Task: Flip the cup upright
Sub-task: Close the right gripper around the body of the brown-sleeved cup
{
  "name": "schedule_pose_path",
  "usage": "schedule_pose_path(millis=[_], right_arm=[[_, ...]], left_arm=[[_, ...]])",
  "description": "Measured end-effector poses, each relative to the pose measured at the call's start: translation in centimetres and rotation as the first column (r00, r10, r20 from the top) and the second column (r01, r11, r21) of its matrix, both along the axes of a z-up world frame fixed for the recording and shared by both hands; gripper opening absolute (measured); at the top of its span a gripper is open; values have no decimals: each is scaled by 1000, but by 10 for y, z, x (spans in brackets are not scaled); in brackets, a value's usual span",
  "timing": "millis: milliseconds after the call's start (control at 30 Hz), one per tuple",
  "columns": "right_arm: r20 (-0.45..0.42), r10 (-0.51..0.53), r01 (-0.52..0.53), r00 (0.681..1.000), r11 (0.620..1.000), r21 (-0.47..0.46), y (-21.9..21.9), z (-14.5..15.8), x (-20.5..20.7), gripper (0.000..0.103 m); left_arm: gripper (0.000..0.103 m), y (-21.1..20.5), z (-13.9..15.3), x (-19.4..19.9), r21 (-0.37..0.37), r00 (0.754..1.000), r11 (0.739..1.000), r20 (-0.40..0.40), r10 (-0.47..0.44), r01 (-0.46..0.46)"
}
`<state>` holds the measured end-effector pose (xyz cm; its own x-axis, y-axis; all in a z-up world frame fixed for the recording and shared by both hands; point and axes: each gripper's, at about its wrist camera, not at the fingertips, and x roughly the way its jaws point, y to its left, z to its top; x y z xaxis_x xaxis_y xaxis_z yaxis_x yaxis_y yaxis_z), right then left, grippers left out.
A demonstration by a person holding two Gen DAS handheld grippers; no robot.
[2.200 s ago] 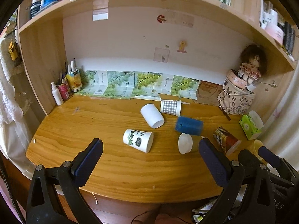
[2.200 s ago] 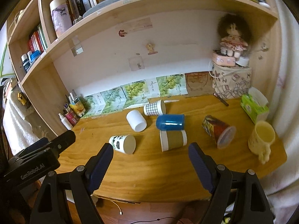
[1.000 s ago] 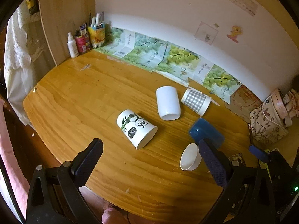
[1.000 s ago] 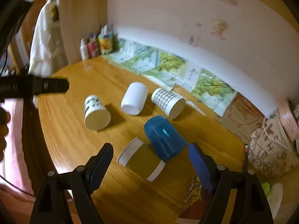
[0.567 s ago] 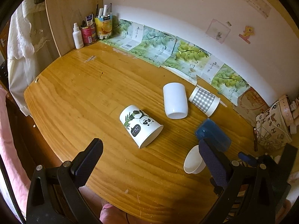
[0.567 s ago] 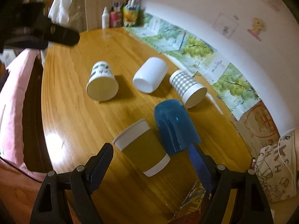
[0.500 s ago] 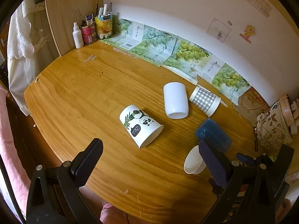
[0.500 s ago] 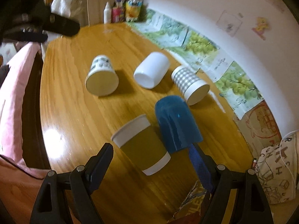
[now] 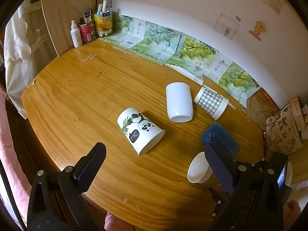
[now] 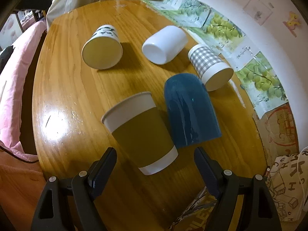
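Several cups lie on their sides on the wooden desk (image 9: 80, 96). An olive-sleeved paper cup (image 10: 140, 132) lies just ahead of my open right gripper (image 10: 155, 163), its base toward the fingers. A blue cup (image 10: 189, 111) lies beside it on the right. A panda cup (image 9: 139, 128), a white cup (image 9: 179, 100) and a grey-checked cup (image 9: 210, 103) lie farther off. My open left gripper (image 9: 154, 163) hovers near the desk's front edge, close to the panda cup.
Bottles and pen holders (image 9: 90, 28) stand in the back left corner. Grape-print papers (image 9: 184, 48) line the wall. A patterned bag (image 9: 283, 130) stands at the right. Pink cloth (image 10: 13, 61) lies off the desk's left edge.
My right gripper has moved down and closer to the olive-sleeved cup, which now fills more of its view. My left gripper has barely shifted. No cup has moved.
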<state>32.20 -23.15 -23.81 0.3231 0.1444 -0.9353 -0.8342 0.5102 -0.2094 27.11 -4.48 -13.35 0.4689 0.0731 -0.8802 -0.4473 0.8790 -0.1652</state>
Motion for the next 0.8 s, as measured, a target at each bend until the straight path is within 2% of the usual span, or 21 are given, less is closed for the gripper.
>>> schedule_pose_path(millis=[800], right_arm=[[-79,33,-37,996,998,-52,3,-32,27,83]], left_arm=[[102,-9,-9,19,6,998,998,-12,-58,58]])
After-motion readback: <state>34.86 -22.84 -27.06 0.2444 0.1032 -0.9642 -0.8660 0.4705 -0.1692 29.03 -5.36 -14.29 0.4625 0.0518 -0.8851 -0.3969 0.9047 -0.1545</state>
